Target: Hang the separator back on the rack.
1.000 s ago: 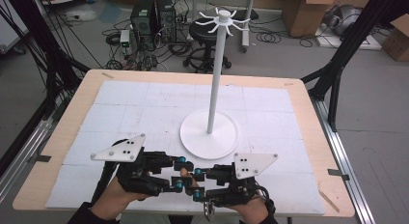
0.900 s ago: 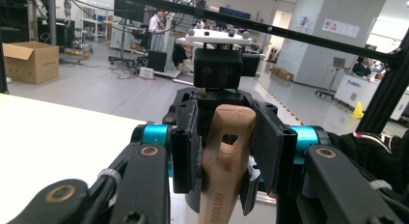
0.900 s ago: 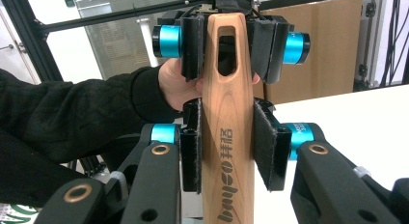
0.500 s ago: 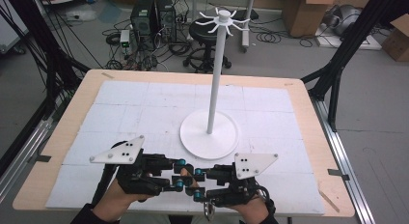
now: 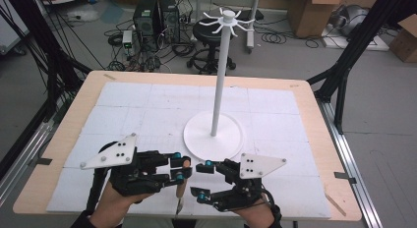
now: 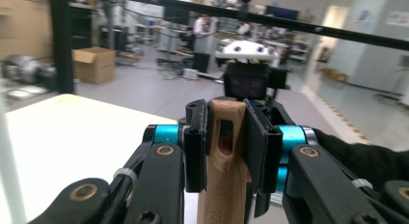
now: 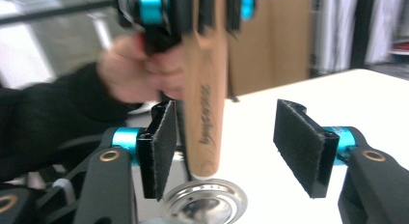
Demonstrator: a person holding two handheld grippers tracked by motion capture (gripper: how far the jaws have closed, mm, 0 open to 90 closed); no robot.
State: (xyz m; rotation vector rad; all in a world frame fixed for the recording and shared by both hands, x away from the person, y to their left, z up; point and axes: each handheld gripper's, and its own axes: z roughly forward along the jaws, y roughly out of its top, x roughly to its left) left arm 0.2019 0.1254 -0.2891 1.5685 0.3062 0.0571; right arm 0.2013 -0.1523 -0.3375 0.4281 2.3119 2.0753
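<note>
Left gripper (image 6: 225, 137) is clamped on the wooden handle (image 6: 223, 151) of a utensil. Right gripper (image 7: 236, 147) has just opened; the handle hangs between its separated pads. Metal end (image 7: 205, 204), cut off below, is probably a strainer.

Left claw (image 5: 183, 168) clamped; right claw (image 5: 202, 180) just opened.

Three cameras, one table

High view looks down and forward over the table (image 5: 305, 98); both gripper views sit close, sharing the wooden handle (image 6: 225, 151).
</note>
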